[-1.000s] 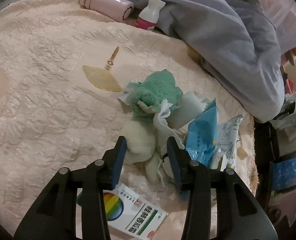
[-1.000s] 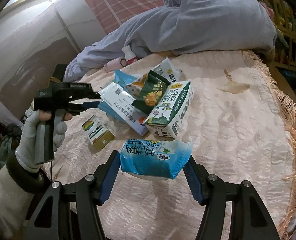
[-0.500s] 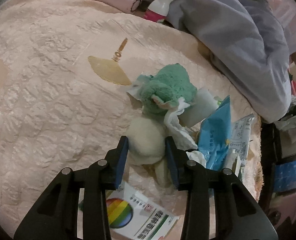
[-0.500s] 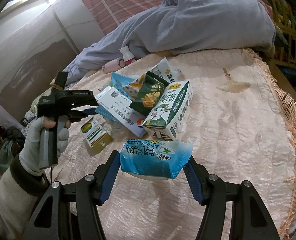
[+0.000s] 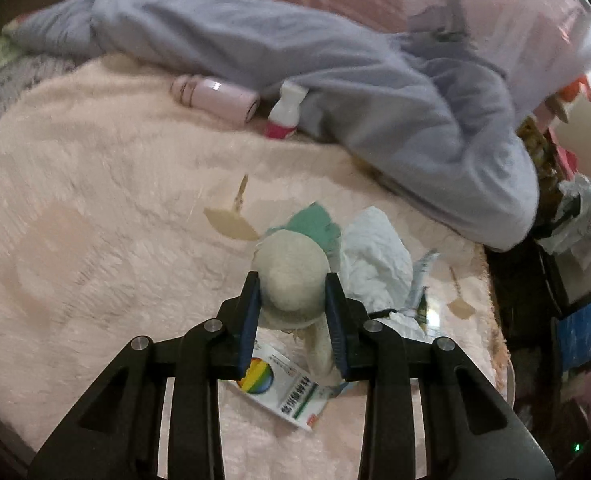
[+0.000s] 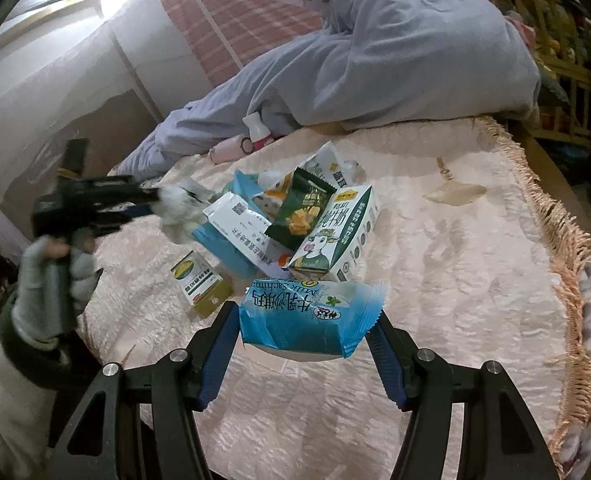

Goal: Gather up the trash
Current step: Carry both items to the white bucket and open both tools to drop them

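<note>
The left claw (image 5: pixel 293 294) is closing its jaws on a cream-and-green plush toy (image 5: pixel 291 280), holding it above the pink bedspread (image 5: pixel 95 220). The right claw (image 6: pixel 309 336) is gripping a blue snack packet (image 6: pixel 307 316) near the milk carton (image 6: pixel 335 236) in the trash pile.

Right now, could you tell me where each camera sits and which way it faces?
Left wrist: on the left gripper, looking down the bed; its jaws are closing on a plush toy.
Right wrist: on the right gripper, holding a blue snack bag; gloved hand shows.
Shared: pink bottle, small box.
</note>
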`<state>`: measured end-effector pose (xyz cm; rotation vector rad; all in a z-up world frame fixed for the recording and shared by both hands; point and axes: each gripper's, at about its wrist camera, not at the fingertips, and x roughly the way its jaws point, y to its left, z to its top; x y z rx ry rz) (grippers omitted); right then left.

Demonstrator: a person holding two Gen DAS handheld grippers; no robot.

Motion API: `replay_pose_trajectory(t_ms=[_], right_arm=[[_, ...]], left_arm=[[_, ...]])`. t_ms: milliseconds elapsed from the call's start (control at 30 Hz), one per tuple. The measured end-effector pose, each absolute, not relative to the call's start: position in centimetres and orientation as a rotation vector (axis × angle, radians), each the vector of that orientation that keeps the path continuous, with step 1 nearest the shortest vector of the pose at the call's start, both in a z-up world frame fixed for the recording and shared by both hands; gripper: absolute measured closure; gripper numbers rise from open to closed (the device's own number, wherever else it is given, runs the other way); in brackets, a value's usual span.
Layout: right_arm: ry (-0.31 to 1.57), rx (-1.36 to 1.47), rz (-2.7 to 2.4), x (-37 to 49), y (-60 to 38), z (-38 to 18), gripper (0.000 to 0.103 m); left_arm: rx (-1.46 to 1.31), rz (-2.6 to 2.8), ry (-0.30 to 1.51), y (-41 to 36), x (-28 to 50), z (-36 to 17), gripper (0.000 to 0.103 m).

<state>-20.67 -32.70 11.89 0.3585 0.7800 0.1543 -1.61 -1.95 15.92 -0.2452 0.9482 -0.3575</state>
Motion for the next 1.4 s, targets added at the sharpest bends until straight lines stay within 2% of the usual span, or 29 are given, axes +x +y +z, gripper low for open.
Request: replay_pose_trajectory(t_ms=[200, 267, 433, 633, 1100, 1233, 1400], right_arm=[[0.759, 0.366, 0.135, -22.1, -33.5, 12.9, 0.042], [0.751, 0.368, 0.127, -22.5, -34.0, 13.2, 0.042], [0.726, 0.368, 0.107, -23.9, -35.0, 14.0, 0.042], [0.718, 0.383, 0.052, -25.3, -37.2, 14.0, 0.042], [0.738, 0.369, -0.247, -31.4, -49.3, 13.4, 0.042], [0.791, 0.422, -0.349, -33.3, -54.4, 11.6, 0.042], [0.891, 0.514, -0.455, -34.6, -59.8, 6.5, 0.042]], left_arm=[[-0.144, -0.378, 0.825, -4.1, -4.5, 19.8, 0.074], [-0.078, -0.360, 0.836, -5.2, -4.7, 19.9, 0.074], [-0.124, -0.449, 0.842, -6.7, -5.8, 20.9, 0.074], [-0.111, -0.589, 0.865, -12.3, -8.5, 21.2, 0.074], [-0.050, -0.914, 0.993, -31.3, -15.6, 16.6, 0.074], [-0.027, -0.976, 1.037, -37.1, -17.2, 14.5, 0.073], [-0.003, -1.025, 1.056, -43.4, -18.8, 12.9, 0.073]])
